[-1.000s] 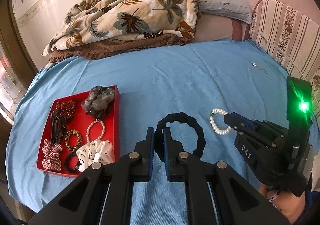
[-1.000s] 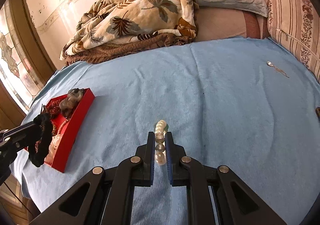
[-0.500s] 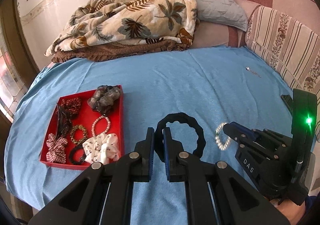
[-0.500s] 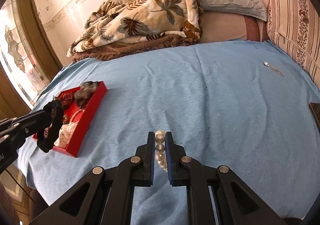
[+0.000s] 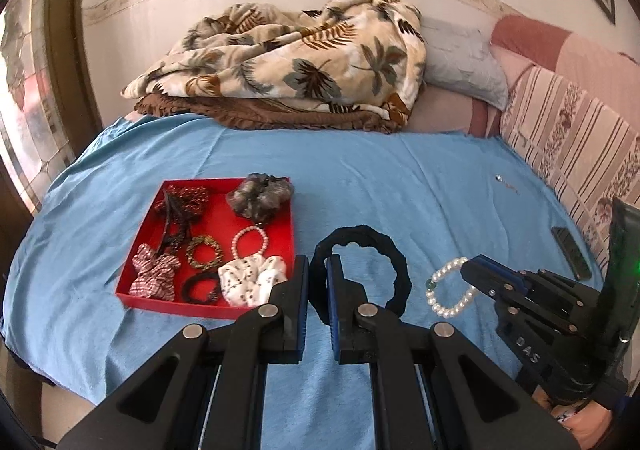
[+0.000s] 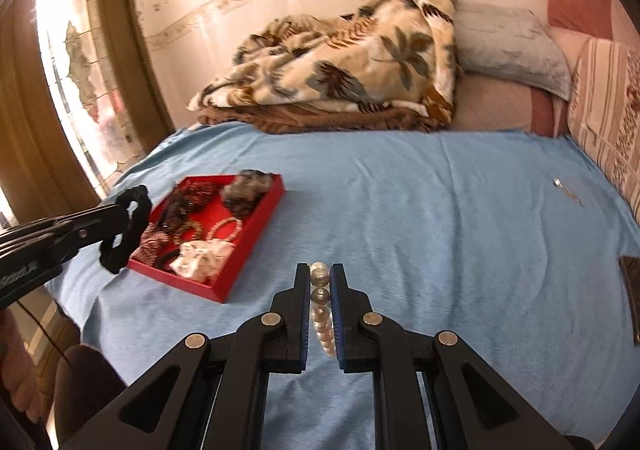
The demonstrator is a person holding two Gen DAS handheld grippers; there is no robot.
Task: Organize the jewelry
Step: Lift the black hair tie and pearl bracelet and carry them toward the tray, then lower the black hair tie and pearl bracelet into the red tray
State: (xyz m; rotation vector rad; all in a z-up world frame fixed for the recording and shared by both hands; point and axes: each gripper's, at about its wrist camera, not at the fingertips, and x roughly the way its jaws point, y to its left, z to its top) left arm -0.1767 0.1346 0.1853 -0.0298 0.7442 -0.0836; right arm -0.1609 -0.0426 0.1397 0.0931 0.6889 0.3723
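My left gripper (image 5: 318, 270) is shut on a black scrunchie (image 5: 396, 270), held above the blue bed sheet just right of the red tray (image 5: 160, 302). The tray holds several scrunchies, bracelets and a dark hair clip. My right gripper (image 6: 320, 282) is shut on a white pearl bracelet (image 6: 322, 314); it shows in the left wrist view (image 5: 448, 290) hanging from the right gripper's tip (image 5: 470, 274). In the right wrist view the left gripper (image 6: 124, 216) with the scrunchie (image 6: 120, 246) is over the tray's (image 6: 240, 262) left side.
A small silver piece of jewelry (image 5: 505, 183) lies on the sheet far right. A dark phone (image 5: 572, 252) lies near the right edge. A folded leaf-print blanket (image 5: 288, 66) and pillows are at the back. A window stands at the left.
Both grippers have risen and drawn back from the bed, still holding their items. The tray now sits closer to the centre of both views.
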